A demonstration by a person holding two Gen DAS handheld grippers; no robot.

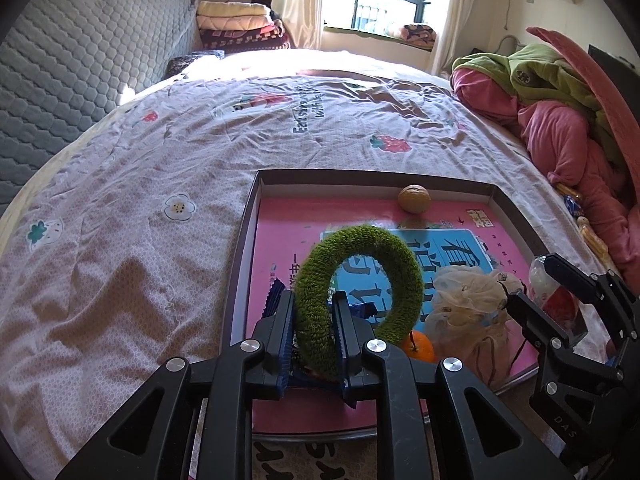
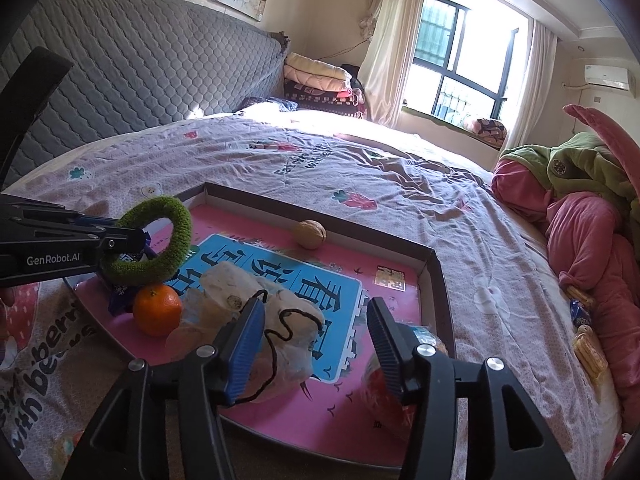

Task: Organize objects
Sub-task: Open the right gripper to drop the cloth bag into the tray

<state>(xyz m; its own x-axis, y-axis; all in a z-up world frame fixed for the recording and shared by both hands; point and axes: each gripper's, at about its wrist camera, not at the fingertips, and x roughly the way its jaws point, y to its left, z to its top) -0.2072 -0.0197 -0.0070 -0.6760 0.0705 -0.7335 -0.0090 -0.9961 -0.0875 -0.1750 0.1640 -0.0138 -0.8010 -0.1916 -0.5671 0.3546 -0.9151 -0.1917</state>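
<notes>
Fuzzy green ring (image 1: 360, 292) pinched in the left gripper (image 1: 312, 332) over the shallow box (image 1: 244, 240).

The left gripper's two blue-padded fingers are closed tight on the ring's lower arc, holding it upright above the near-left corner of the box, a dark-walled tray lined with one pink and blue printed sheet (image 2: 320, 300). Inside the box: one orange (image 2: 157, 310) just below and to the right of the ring, one pale mesh pouch (image 2: 260, 312) with a black drawstring beside it, one walnut (image 1: 414, 199) far ahead against the back wall, and one red-and-clear packet (image 2: 384, 392) at the near-right corner. The right gripper (image 2: 316, 344) stands wide open and holds nothing, its left finger against the pouch, its right finger over the packet. The box lies on a strawberry-print bedsheet (image 1: 140, 200).
</notes>
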